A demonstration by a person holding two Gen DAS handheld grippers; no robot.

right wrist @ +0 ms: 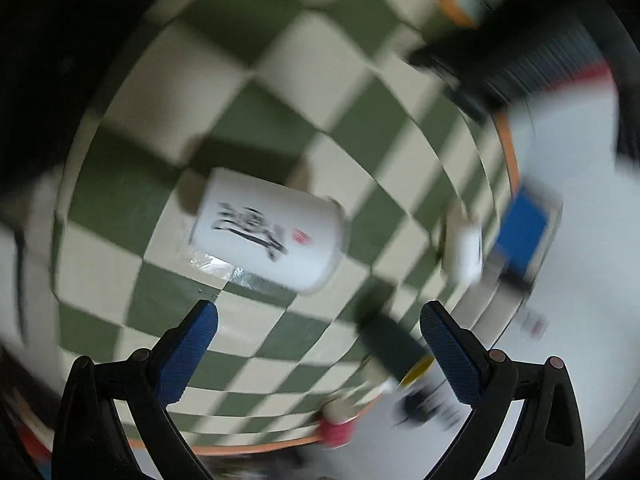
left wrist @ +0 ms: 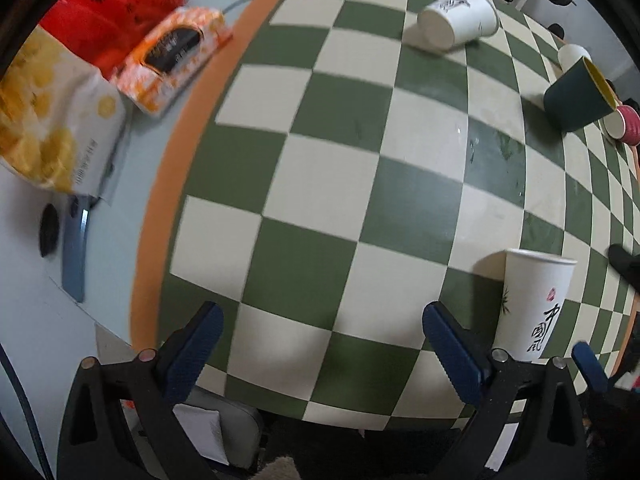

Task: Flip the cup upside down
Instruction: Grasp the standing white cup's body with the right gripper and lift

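Observation:
A white paper cup (left wrist: 460, 18) with black calligraphy lies on its side on the green-and-cream checkered mat (left wrist: 328, 184) at the far side. The right wrist view shows it (right wrist: 268, 232) blurred, lying on its side just ahead of my right gripper (right wrist: 320, 320), which is open and empty. A tall white cup (left wrist: 532, 304) with calligraphy stands on the mat, just right of my left gripper (left wrist: 324, 320), which is open and empty over the mat's near edge. A blue fingertip (left wrist: 588, 364) of the other gripper shows at the lower right.
A dark green cup (left wrist: 580, 100), a red ribbed cup (left wrist: 628, 126) and a small white cup (left wrist: 572, 54) lie at the mat's right edge. Snack bags (left wrist: 176, 56) and a phone (left wrist: 74, 256) lie on the pale table left of the orange border. The right wrist view is motion-blurred.

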